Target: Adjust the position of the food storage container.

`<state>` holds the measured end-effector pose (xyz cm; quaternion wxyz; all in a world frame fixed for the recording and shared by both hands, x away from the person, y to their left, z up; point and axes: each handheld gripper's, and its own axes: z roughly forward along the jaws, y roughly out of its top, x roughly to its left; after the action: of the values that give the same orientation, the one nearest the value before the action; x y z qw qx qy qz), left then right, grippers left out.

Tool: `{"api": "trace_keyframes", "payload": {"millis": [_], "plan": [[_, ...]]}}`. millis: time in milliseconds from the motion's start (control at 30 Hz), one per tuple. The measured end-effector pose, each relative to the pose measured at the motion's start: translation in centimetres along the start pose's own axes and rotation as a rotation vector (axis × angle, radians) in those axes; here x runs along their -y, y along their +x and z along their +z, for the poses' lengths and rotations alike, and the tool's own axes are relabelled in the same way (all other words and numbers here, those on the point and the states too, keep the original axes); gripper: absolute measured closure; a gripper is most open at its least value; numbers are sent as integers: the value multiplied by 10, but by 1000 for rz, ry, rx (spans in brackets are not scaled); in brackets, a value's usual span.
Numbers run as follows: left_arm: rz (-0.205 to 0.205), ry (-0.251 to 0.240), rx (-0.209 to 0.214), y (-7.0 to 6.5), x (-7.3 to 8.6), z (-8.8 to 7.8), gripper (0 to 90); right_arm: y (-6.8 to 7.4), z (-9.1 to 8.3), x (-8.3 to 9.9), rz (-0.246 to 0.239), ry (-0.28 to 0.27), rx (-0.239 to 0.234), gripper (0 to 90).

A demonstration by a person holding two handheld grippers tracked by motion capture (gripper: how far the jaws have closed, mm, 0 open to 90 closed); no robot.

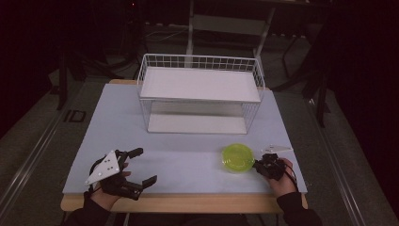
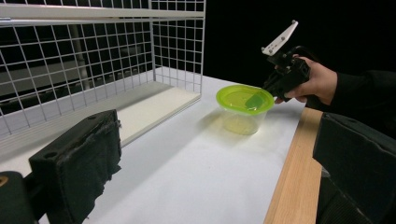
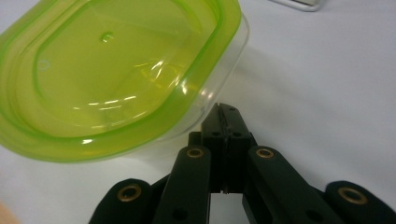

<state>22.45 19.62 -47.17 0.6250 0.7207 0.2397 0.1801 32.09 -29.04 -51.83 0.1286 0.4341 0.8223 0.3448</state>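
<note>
1. The green-lidded container [image 1: 237,158] stands upright on the white table [image 1: 188,155], in front of the wire rack [image 1: 200,94] and toward its right end, near the table's front edge. It is a clear tub with a translucent green lid pressed on top.

2. The right gripper [image 1: 258,165] sits just beside the container, on the side away from the rack's middle. In the right gripper view its two jaws are pressed together, with nothing between them, and the closed tip [image 3: 226,112] is right at the container's clear wall under the lid rim. Whether the tip really touches the plastic I cannot tell.

3. I judge that the closed tip is used like one finger, to push or steady the container rather than to grasp it.

4. The right hand [image 1: 281,181] holds its gripper low and nearly level, pointing across the table at the container.

5. The left gripper [image 1: 141,165] is well apart from the container, on the other side of it, also in front of the rack. Its jaws stand wide open and hold nothing.

6. The left hand [image 1: 106,197] is near the table's front edge, the gripper aimed toward the container, probably waiting.
</note>
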Motion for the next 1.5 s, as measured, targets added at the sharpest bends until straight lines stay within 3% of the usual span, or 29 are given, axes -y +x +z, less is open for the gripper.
{"api": "trace_keyframes", "payload": {"millis": [533, 1200, 1500], "plan": [[1, 2, 0, 0, 0, 0, 18, 24, 18, -12, -62, 46, -37, 900], [2, 3, 2, 0, 0, 0, 18, 74, 48, -38, -165, 72, -112, 899], [2, 3, 4, -1, 0, 0, 18, 85, 62, -48, -173, 76, -128, 898]]}}
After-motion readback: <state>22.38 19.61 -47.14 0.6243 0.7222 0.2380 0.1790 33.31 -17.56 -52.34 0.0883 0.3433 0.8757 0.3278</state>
